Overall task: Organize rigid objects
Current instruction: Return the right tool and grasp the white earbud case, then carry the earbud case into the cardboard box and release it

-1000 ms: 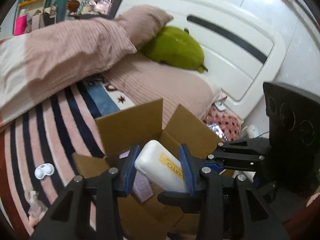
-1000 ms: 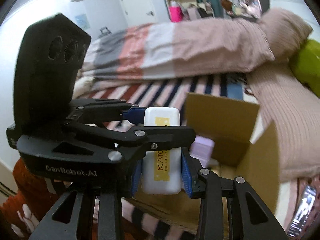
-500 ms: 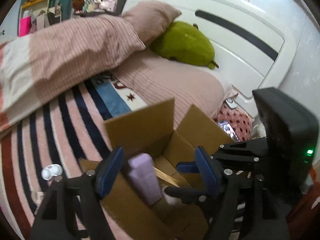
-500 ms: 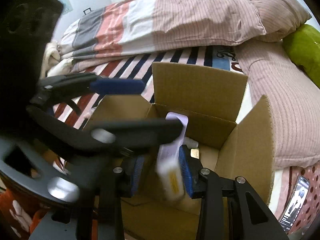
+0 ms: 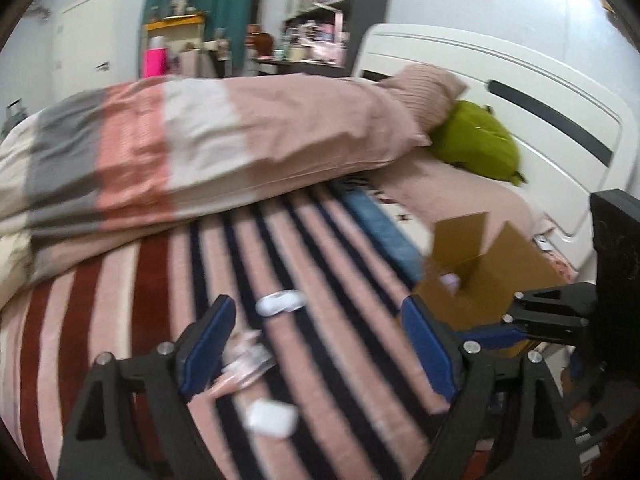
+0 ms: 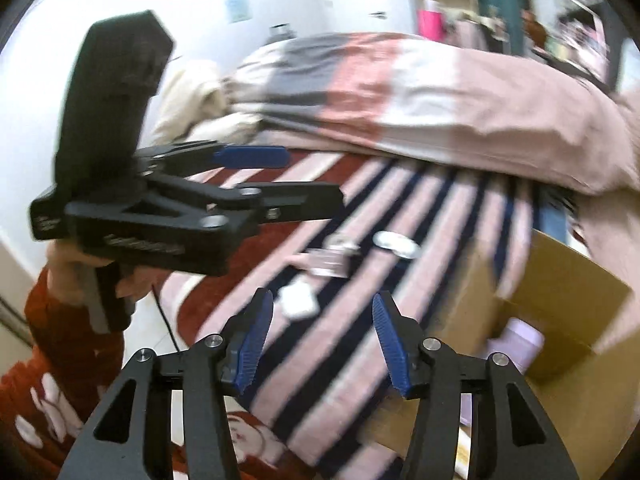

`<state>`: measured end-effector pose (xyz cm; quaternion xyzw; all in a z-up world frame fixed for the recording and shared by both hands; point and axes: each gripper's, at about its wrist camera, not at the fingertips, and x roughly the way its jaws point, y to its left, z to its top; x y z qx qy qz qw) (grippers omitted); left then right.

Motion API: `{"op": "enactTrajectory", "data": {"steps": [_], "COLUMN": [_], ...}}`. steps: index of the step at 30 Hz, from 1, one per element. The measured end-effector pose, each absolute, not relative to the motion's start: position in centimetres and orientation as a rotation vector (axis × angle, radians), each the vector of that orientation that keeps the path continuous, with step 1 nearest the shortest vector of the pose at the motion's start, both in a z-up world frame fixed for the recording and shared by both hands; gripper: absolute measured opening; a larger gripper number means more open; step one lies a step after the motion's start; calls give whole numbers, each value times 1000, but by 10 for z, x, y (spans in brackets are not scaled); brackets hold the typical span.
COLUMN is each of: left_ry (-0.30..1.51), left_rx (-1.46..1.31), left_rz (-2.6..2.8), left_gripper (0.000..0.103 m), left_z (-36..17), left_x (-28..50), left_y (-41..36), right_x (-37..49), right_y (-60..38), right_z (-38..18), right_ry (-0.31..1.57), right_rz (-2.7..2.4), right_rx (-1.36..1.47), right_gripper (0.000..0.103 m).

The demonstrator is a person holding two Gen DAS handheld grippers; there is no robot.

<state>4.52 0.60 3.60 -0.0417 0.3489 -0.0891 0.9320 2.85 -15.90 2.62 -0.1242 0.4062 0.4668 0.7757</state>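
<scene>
Left gripper: two black fingers with blue ribbed pads, jaws opening, nothing between them, over the striped bed.
Right gripper: two black fingers with blue ribbed pads, jaws opening, nothing between them.
Small items on the bed: three, all blurred; nearest a white rounded-square case, next a crinkled clear packet, farthest a white double-lobed oval case.
Cardboard box: one, brown corrugated, flaps up, on the bed to the right of the small items.
Inside the box: one pale purple rectangular item, smooth; rest of the contents hidden.
Hand: one, wrapped round the left gripper's handle, red patterned sleeve below.
Bed cover: soft, striped pink, dark red and navy.
Duvet: one folded roll, blocks of grey, coral, white and dusty pink.
Pillow: one, pink, ribbed.
Plush: one, green, rounded, by the white headboard.
</scene>
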Motion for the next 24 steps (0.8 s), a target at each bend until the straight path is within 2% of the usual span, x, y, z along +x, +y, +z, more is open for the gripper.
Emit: {"op": "enactTrajectory", "data": {"steps": [2,5,12,16,17,19,24], "left_ry": [722,739,799,828,834,845,861], "left_rx": [-106,-136,-198,-241,-246,-252,-279], "left_rz": [-152,-114,-91,-103,-104,-108,-145], "left_gripper": [83,83,83,83,83,83,83], "left_z": [21,-6,-67,-92,-96,-102,-107], "left_x": [36,26,12,12,13,16,21], "left_y": [29,57,99,110,111,113,108], "right_x": [23,24,42,54,57,61,53], "right_y": [-135,-108,-66,-57,-57,-57,-61], "right_z": [11,-17,-105,-131,-135,-140,-131], "right_ry": [911,965,1036,1037,1040,1046,972], "right_rz": [1080,1141,1102,1056,1055,1055,1062], "right_rx": [-288,-315,-472,-520,-523,-519,-536], "right_gripper": [50,58,58,58,57,40,40]}}
